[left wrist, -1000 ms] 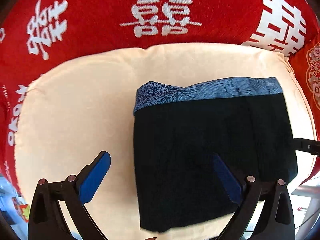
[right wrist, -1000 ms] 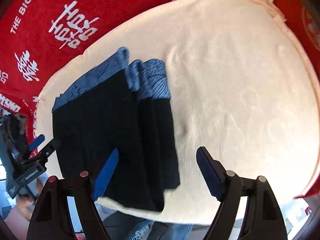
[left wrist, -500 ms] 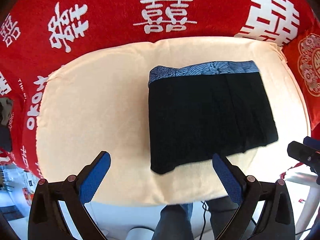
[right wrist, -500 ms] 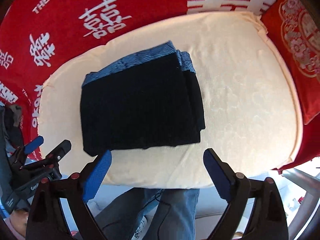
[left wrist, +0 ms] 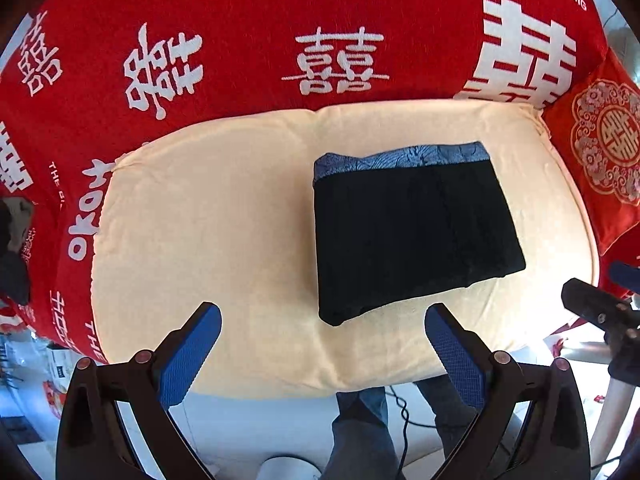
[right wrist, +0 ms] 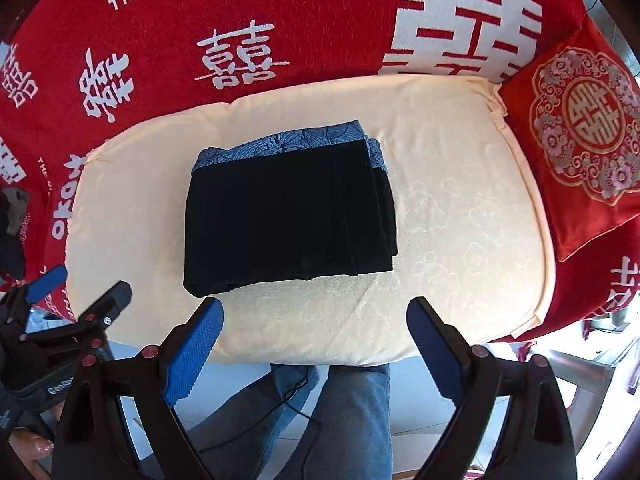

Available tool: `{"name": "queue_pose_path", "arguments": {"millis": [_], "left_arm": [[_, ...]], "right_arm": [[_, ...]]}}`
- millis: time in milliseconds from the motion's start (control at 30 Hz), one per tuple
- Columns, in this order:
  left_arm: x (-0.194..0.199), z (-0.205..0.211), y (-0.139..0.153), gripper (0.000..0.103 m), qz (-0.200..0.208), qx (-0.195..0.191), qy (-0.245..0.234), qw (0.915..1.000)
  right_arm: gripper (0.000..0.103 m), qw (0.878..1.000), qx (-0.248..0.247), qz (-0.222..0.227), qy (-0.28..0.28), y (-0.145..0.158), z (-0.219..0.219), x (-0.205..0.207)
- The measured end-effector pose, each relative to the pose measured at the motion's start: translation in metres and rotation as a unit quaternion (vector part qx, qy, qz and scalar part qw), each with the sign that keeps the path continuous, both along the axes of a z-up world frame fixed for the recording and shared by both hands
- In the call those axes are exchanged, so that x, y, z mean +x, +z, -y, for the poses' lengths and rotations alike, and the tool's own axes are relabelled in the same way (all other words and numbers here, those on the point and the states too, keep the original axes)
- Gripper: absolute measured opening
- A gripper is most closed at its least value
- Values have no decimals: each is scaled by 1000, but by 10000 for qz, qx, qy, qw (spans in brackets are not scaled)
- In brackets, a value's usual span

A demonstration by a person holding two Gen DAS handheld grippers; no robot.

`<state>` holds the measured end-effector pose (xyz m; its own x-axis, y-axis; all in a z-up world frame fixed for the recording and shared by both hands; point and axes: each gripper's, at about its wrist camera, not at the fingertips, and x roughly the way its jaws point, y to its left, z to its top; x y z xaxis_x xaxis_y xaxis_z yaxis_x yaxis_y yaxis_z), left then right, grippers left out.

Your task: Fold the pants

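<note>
A red blanket (left wrist: 248,40) with white characters lay behind the cream cushion (left wrist: 224,220). On that cushion rested the black pants (right wrist: 288,216), folded into a flat stack, blue patterned waistband (right wrist: 280,142) at the far edge. Above its near edge I held my left gripper (left wrist: 322,352) and right gripper (right wrist: 314,350), fingers spread wide and empty, touching nothing.

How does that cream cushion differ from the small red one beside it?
The cream cushion is plain and pale; the red cushion bears an ornate gold and silver medallion. The cream one looks far larger and lies flat, with the folded black pants resting on it; the red one carries nothing and sits propped at the cream one's right end. Both rest on the red patterned blanket.
</note>
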<state>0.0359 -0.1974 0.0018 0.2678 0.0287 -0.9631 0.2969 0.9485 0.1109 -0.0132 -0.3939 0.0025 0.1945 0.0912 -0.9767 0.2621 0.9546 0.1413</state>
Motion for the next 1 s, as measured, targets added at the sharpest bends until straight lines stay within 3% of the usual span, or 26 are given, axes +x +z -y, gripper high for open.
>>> {"name": "queue_pose_path", "arguments": {"millis": [300,1000], "left_arm": [[-8,24,2,102,40,188,6,9998],[-21,54,6,102,70,379,288,9988]], "right_arm": [[95,9993,-271,-32,255,5,6,-2],[95,9984,-59,-148,535,-7,32,-1]]}}
